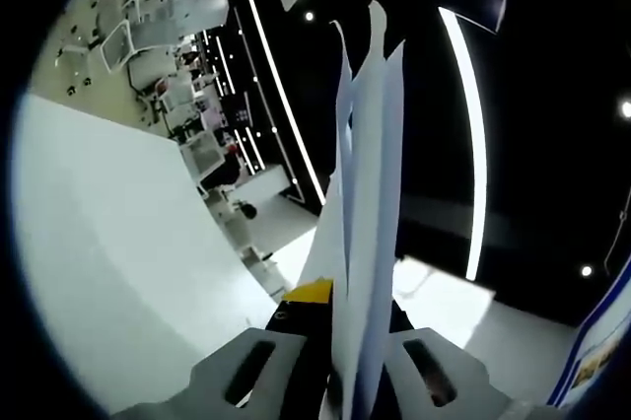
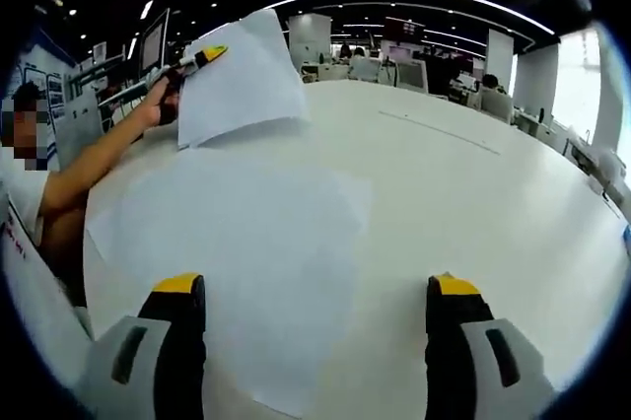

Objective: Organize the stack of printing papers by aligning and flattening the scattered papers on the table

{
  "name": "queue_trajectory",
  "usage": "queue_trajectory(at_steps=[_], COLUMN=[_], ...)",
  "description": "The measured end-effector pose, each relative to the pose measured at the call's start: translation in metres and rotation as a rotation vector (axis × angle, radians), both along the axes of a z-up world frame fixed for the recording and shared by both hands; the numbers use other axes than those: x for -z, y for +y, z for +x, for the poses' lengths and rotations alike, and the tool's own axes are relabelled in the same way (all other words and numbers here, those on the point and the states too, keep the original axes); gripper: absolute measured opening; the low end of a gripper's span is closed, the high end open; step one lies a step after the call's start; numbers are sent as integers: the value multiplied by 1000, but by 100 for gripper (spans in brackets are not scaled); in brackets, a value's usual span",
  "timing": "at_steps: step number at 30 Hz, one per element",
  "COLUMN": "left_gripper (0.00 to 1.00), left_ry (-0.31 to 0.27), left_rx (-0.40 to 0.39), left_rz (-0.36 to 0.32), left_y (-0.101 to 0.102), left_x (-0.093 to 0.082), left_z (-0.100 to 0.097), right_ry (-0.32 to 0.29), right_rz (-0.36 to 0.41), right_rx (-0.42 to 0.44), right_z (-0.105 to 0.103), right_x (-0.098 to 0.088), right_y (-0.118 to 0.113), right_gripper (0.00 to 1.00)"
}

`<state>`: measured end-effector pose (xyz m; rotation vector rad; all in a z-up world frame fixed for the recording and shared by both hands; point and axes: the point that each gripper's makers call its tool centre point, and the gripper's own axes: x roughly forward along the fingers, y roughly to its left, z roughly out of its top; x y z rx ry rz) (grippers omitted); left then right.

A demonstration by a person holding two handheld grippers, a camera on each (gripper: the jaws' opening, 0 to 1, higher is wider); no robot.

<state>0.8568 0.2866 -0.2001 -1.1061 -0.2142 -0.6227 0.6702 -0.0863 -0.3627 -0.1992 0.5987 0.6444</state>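
Your left gripper [image 1: 340,371] is clamped on a few lifted sheets [image 1: 367,213], jaws closed on their lower edge. In the left gripper view the sheets rise edge-on straight up from between the jaws, slightly fanned at the top, so they are not yet squared to one another. In the right gripper view the left gripper [image 2: 202,58] holds the lifted sheets [image 2: 242,75] above the table's far left edge, clear of the surface, with a person's hand [image 2: 158,103] behind it.

Your right gripper [image 2: 315,326] has its jaws wide apart and holds nothing. It hovers low over the near edge of the table [image 2: 473,193].

The loose papers [image 2: 237,243] lie flat on the table just ahead of the right jaws, overlapped and skewed, corners out of line. Their spread runs from the near edge toward the far left, under the lifted sheets.

Judgement: the right gripper is much the nearer to the flat pile, which lies forward of its jaws and slightly left. The held sheets sit beyond the pile's far-left end. The next move likely turns on bringing those sheets down onto the pile, edges matched.

Risk: fanned sheets may slip apart on landing.
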Motion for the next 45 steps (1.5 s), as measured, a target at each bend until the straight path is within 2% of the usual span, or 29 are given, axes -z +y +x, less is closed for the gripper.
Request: queue_trajectory(at_steps=[13,45], left_gripper=[6,6], left_ry=[5,10], left_rx=[4,4], left_rz=[-10,-7], left_y=[0,0], left_x=[2,5], left_z=[0,3], right_ry=[9,-36], right_rz=[-8,22], right_rx=[8,24], right_z=[3,7], right_x=[1,-1], right_y=[0,-1], right_gripper=[90,89])
